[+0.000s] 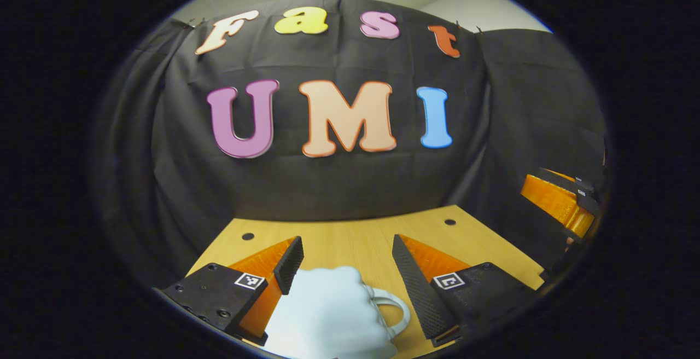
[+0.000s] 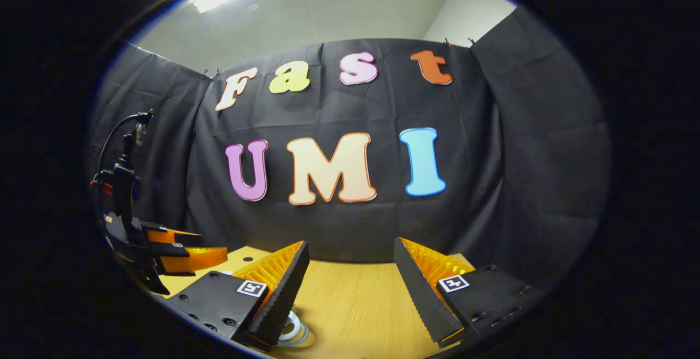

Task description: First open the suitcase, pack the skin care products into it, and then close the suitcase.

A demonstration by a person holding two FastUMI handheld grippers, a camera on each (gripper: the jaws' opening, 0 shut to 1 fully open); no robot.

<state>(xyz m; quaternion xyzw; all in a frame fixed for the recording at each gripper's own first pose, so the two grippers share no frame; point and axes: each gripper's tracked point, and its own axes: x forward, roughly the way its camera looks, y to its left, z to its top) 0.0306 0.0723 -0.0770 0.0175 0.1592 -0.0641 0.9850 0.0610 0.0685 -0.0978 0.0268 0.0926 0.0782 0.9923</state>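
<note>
1. Now, in the left gripper view, the left gripper [image 1: 347, 263] hangs over a wooden table [image 1: 350, 238] with its fingers spread wide apart and nothing between them pressed.
2. Just below, near the bottom of that view, sits a pale blue suitcase [image 1: 328, 315] with a white handle [image 1: 395, 310] on its right side; the left finger is just beside it.
3. At the far right of that view, part of the other gripper shows.
4. In the right gripper view, the right gripper [image 2: 350, 268] is also spread open above the table [image 2: 355, 304].
5. A small round ringed thing [image 2: 292, 330] lies by its left finger; I cannot tell what it is.
</note>
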